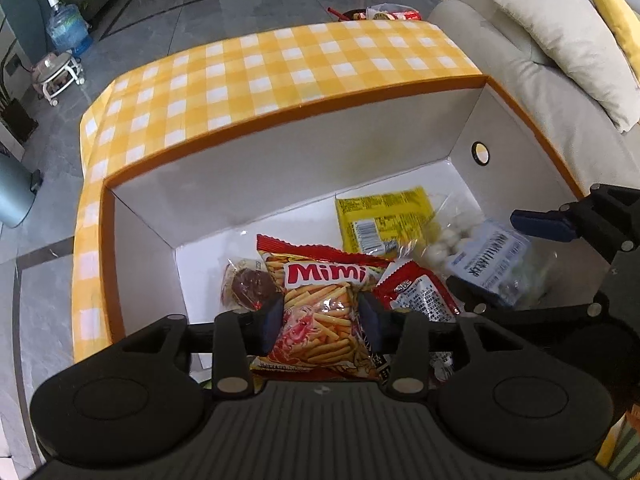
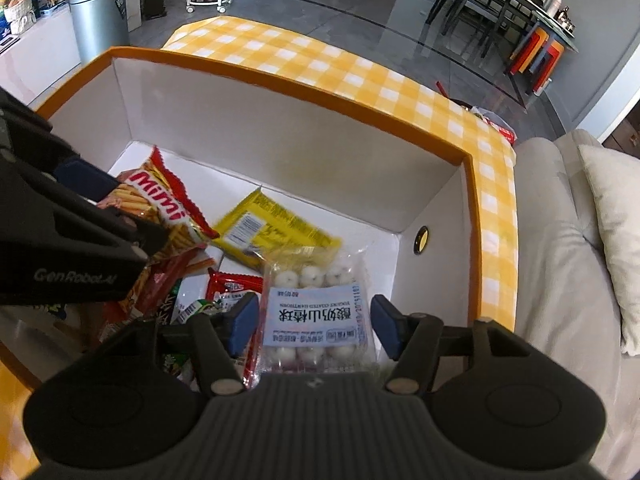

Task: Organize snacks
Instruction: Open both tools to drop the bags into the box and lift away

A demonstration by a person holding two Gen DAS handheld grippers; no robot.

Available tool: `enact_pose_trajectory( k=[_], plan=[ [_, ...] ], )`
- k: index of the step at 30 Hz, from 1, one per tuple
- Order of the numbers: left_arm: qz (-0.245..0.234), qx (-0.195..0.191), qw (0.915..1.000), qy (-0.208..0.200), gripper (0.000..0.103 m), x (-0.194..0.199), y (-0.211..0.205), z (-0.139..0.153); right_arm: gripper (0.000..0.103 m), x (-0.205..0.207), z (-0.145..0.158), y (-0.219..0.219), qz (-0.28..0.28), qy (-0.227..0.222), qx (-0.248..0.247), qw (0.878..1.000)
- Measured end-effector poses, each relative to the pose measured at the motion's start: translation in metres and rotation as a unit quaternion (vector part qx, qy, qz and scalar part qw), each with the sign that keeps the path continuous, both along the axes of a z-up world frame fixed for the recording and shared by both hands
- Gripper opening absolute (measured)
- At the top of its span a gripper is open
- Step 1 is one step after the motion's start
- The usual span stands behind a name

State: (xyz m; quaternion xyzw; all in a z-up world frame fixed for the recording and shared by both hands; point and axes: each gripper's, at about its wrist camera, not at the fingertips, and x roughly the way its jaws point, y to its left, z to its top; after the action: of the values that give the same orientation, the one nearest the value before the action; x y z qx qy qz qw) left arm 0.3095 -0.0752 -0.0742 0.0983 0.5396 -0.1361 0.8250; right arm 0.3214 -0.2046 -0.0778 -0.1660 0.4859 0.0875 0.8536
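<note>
"Mimi" lettering is being shown on the red snack bag [image 1: 320, 304] being clenched by the left claw [image 1: 322, 316]; the released right claw [image 2: 312, 322] is straddling the "YOGURT-COATED HAWTHORN" pack [image 2: 316, 316] inside the box [image 2: 280, 120].

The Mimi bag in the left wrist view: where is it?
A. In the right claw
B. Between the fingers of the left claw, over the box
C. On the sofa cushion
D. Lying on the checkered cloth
B: the Mimi bag sits pinched between the fingers of the left claw, above the box.
</note>
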Motion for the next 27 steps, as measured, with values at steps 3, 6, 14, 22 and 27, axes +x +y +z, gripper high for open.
enact_pose_trajectory(
  k=[3, 6, 14, 22, 27],
  plan=[
    [0.0, 0.0, 0.9999, -0.013, 0.07, -0.001, 0.002, 0.008, 0.074, -0.001, 0.007, -0.001, 0.0, -0.004, 0.003, 1.0],
    [0.002, -0.002, 0.9997, -0.022, 0.074, -0.003, 0.004, 0.017, 0.08, -0.002, 0.016, -0.002, -0.001, -0.009, 0.004, 1.0],
    [0.011, -0.008, 0.9975, -0.07, 0.076, -0.01, 0.012, 0.058, 0.088, -0.01, 0.052, -0.004, -0.012, -0.035, 0.008, 0.999],
    [0.017, -0.02, 0.9878, -0.154, 0.076, -0.032, 0.019, 0.118, 0.095, -0.026, 0.109, -0.008, -0.042, -0.085, 0.024, 0.995],
    [0.031, -0.017, 0.9771, -0.21, 0.077, -0.054, 0.027, 0.155, 0.099, -0.046, 0.146, -0.011, -0.066, -0.122, 0.044, 0.989]
  ],
)
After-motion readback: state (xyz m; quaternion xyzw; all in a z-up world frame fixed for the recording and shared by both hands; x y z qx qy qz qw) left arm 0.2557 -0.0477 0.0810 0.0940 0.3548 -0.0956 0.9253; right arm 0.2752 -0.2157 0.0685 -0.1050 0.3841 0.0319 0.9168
